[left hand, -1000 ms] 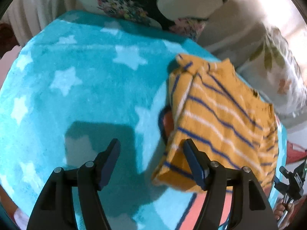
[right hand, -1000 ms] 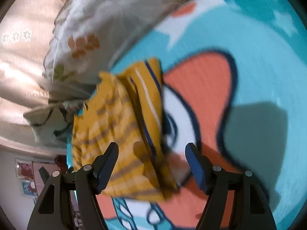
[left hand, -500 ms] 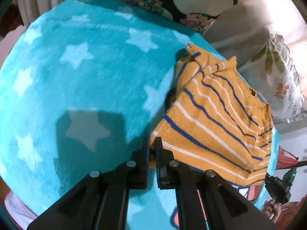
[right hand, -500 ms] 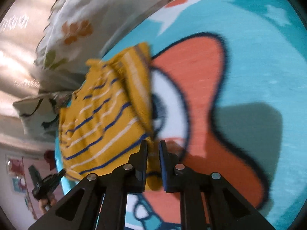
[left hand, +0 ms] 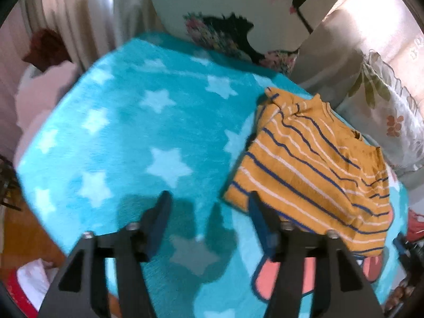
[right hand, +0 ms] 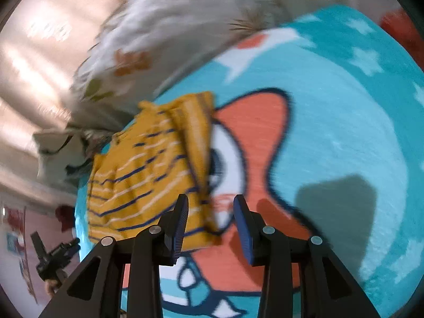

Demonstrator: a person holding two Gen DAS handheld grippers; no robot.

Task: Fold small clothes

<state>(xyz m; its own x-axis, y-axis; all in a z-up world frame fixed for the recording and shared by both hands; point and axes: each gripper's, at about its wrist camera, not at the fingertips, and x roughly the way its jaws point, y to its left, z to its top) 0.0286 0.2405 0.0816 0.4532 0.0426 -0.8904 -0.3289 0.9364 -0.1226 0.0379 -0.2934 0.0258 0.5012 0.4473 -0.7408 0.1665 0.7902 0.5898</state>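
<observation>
A small yellow shirt [left hand: 312, 164] with blue and white stripes lies folded on the turquoise star blanket [left hand: 127, 143], at the right of the left wrist view. My left gripper [left hand: 209, 212] is open and empty, just left of the shirt's near corner. In the right wrist view the shirt [right hand: 148, 175] lies left of centre on the blanket's orange cartoon print [right hand: 254, 132]. My right gripper [right hand: 210, 212] is open and empty, its left finger over the shirt's near edge.
Floral pillows [left hand: 387, 122] lie behind the shirt, and a white cushion with a dark print [left hand: 238, 26] stands at the back. A pink cloth [left hand: 42, 100] lies off the blanket's left edge. The view is blurred by motion in the right wrist camera.
Both grippers were shut on the shirt's near edge half a second ago. Now both have opened, let the shirt go and drawn back. The shirt lies flatter on the blanket.
</observation>
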